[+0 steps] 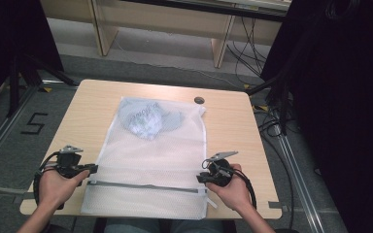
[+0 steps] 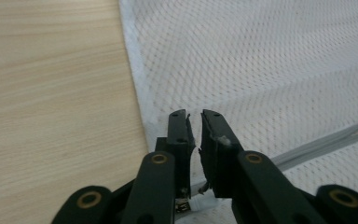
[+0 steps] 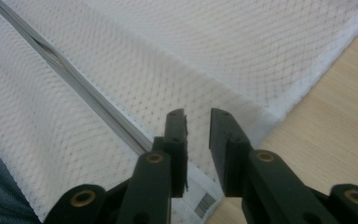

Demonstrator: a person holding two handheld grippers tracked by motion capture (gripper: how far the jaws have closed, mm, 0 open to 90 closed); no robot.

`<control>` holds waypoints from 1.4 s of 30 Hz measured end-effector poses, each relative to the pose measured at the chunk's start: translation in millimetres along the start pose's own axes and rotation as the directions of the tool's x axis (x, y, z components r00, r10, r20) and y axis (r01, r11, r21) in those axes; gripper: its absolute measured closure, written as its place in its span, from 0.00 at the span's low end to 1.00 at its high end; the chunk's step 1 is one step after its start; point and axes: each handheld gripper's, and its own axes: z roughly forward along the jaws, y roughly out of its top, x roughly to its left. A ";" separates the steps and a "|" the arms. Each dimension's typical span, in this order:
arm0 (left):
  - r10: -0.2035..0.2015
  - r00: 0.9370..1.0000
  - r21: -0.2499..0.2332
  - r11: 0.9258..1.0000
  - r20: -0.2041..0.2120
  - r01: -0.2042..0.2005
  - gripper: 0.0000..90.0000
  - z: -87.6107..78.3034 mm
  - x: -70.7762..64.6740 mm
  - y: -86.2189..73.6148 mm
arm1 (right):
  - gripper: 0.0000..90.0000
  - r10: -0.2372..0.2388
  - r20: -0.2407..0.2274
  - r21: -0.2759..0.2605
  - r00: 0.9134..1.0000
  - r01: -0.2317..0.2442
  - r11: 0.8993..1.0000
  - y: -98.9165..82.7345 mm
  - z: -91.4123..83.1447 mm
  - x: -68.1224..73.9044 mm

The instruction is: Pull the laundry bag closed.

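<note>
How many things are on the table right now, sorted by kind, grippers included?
White mesh zippered laundry bag: 1
Crumpled light blue-grey garment inside the bag: 1
Small dark round disc near the table's far edge: 1
Black two-jaw hand-held grippers: 2, left gripper and right gripper
Total: 5

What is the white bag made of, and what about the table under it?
The white bag looks like soft mesh fabric, probably synthetic: both gripper views show tiny regular holes, and a bluish bundle shows through it. Its grey zipper could be plastic; hard to tell. The table looks like wood or wood-look laminate, with pale straight grain and a smooth matt top.
</note>
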 end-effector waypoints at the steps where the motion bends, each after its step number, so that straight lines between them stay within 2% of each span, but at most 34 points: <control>1: 0.000 1.000 0.000 1.000 0.000 0.000 0.93 0.0 0.0 0.0 | 0.87 0.000 0.000 0.000 1.000 0.000 1.000 0.0 0.0 0.0; 2: 0.007 1.000 0.005 1.000 -0.011 -0.006 0.93 -0.2 0.0 0.7 | 0.88 0.018 -0.011 -0.024 1.000 -0.019 1.000 0.6 1.5 2.7; 3: 0.015 1.000 0.008 1.000 -0.028 -0.015 0.94 0.3 -0.2 0.9 | 0.89 0.005 -0.008 0.000 1.000 -0.005 1.000 2.8 -0.4 5.0; 6: 0.019 0.999 0.025 1.000 -0.037 -0.018 0.98 2.6 -0.1 0.6 | 0.90 -0.008 -0.020 -0.007 1.000 0.008 1.000 6.7 1.0 12.5; 7: 0.015 0.999 0.040 0.999 -0.047 -0.014 0.99 4.0 -0.3 0.7 | 0.91 -0.013 -0.029 -0.001 0.999 0.013 1.000 10.5 1.0 19.3; 8: 0.015 0.999 0.040 0.999 -0.047 -0.014 0.99 4.0 -0.3 0.7 | 0.91 -0.013 -0.029 -0.001 0.999 0.013 1.000 10.5 1.0 19.3; 9: 0.015 0.999 0.042 0.999 -0.052 -0.013 0.99 4.4 0.1 0.9 | 0.92 -0.036 -0.033 -0.032 0.999 0.035 0.999 11.2 4.3 21.0; 10: 0.030 0.997 0.043 0.999 -0.075 -0.027 1.00 4.9 1.0 1.1 | 0.93 -0.060 -0.042 -0.056 0.997 0.057 0.997 15.1 6.7 28.2; 11: 0.025 0.996 0.029 0.999 -0.084 -0.022 1.00 6.2 1.0 0.7 | 0.94 -0.055 -0.050 -0.021 0.997 0.054 0.998 17.3 4.1 30.1; 12: 0.025 0.996 0.029 0.999 -0.084 -0.022 1.00 6.2 1.0 0.7 | 0.94 -0.055 -0.050 -0.021 0.997 0.054 0.998 17.3 4.1 30.1; 13: 0.024 0.996 0.051 0.998 -0.081 -0.020 1.00 5.5 2.4 1.1 | 0.94 -0.047 -0.065 -0.016 0.997 0.046 0.999 19.2 4.7 33.2; 14: 0.017 0.997 0.043 0.999 -0.077 -0.014 1.00 6.3 2.6 0.4 | 0.95 -0.057 -0.075 -0.025 0.996 0.056 0.998 21.3 6.5 35.5; 16: 0.017 0.997 0.073 0.997 -0.082 -0.011 1.00 5.7 2.8 0.3 | 0.95 -0.073 -0.079 -0.043 0.994 0.070 0.997 23.4 10.3 39.2; 17: 0.011 0.997 0.101 0.995 -0.071 -0.004 1.00 5.3 3.3 0.9 | 0.95 -0.074 -0.099 -0.035 0.992 0.071 0.997 26.8 9.9 41.7; 18: 0.010 0.998 0.115 0.993 -0.070 -0.002 1.00 5.4 3.5 1.0 | 0.95 -0.066 -0.100 -0.037 0.993 0.062 0.997 28.1 9.8 43.5; 20: 0.003 0.997 0.110 0.994 -0.074 0.006 1.00 7.9 3.8 -0.3 | 0.95 -0.064 -0.102 -0.039 0.993 0.060 0.997 29.9 10.9 46.0; 21: -0.001 0.998 0.138 0.990 -0.067 0.010 1.00 7.2 4.6 0.7 | 0.95 -0.072 -0.107 -0.040 0.992 0.068 0.997 31.5 11.4 47.1; 22: -0.006 0.998 0.142 0.990 -0.066 0.015 1.00 7.5 4.8 0.5 | 0.95 -0.055 -0.119 -0.047 0.991 0.049 0.998 32.6 12.8 50.4; 23: -0.048 0.996 0.127 0.990 -0.073 0.057 1.00 9.5 2.4 -1.7 | 0.95 -0.064 -0.130 -0.054 0.989 0.057 0.997 36.1 15.7 55.5; 25: -0.042 0.997 0.153 0.987 -0.066 0.051 1.00 10.5 3.9 -1.7 | 0.95 -0.058 -0.139 -0.057 0.989 0.051 0.997 36.7 16.7 57.3; 26: -0.050 0.996 0.151 0.987 -0.071 0.060 1.00 12.0 3.3 -2.2 | 0.95 -0.077 -0.132 -0.060 0.988 0.070 0.996 39.2 18.9 59.3; 27: -0.050 0.996 0.167 0.984 -0.068 0.061 1.00 12.4 4.3 -1.8 | 0.95 -0.061 -0.134 -0.022 0.989 0.058 0.998 40.9 18.2 63.0; 29: -0.053 0.996 0.169 0.983 -0.077 0.066 1.00 14.5 4.8 -0.6 | 0.95 -0.102 -0.150 -0.054 0.983 0.095 0.994 43.8 24.9 66.7; 30: -0.060 0.996 0.171 0.983 -0.072 0.071 1.00 16.5 5.7 -1.4 | 0.95 -0.085 -0.154 -0.038 0.984 0.080 0.996 44.8 26.3 71.0; 32: -0.071 0.995 0.205 0.975 -0.067 0.083 1.00 19.7 6.3 -1.5 | 0.95 -0.099 -0.158 -0.026 0.983 0.096 0.995 48.8 32.9 79.5; 33: -0.074 0.995 0.212 0.973 -0.069 0.087 1.00 20.7 6.4 -2.0 | 0.95 -0.121 -0.171 -0.025 0.978 0.119 0.993 50.9 34.7 82.1; 34: -0.080 0.994 0.213 0.973 -0.071 0.094 1.00 21.5 6.1 -2.4 | 0.95 -0.110 -0.175 -0.020 0.978 0.108 0.994 52.4 37.7 86.6; 36: -0.084 0.993 0.206 0.974 -0.077 0.098 1.00 21.9 6.0 -3.0 | 0.95 -0.124 -0.184 -0.037 0.975 0.119 0.992 54.1 41.5 89.7; 37: -0.087 0.994 0.211 0.972 -0.072 0.101 1.00 21.5 6.9 -3.0 | 0.95 -0.132 -0.188 -0.034 0.973 0.128 0.991 57.9 46.7 96.2; 38: -0.091 0.993 0.228 0.968 -0.078 0.106 0.99 20.5 7.4 -2.6 | 0.94 -0.137 -0.198 -0.011 0.971 0.137 0.991 60.3 47.6 99.0; 41: -0.097 0.993 0.226 0.968 -0.069 0.111 0.99 21.2 8.3 -3.0 | 0.94 -0.145 -0.210 -0.014 0.967 0.145 0.989 63.6 52.9 104.2; 42: -0.098 0.993 0.228 0.967 -0.070 0.112 0.99 21.2 8.3 -2.8 | 0.93 -0.150 -0.220 -0.011 0.964 0.151 0.988 66.8 58.7 110.1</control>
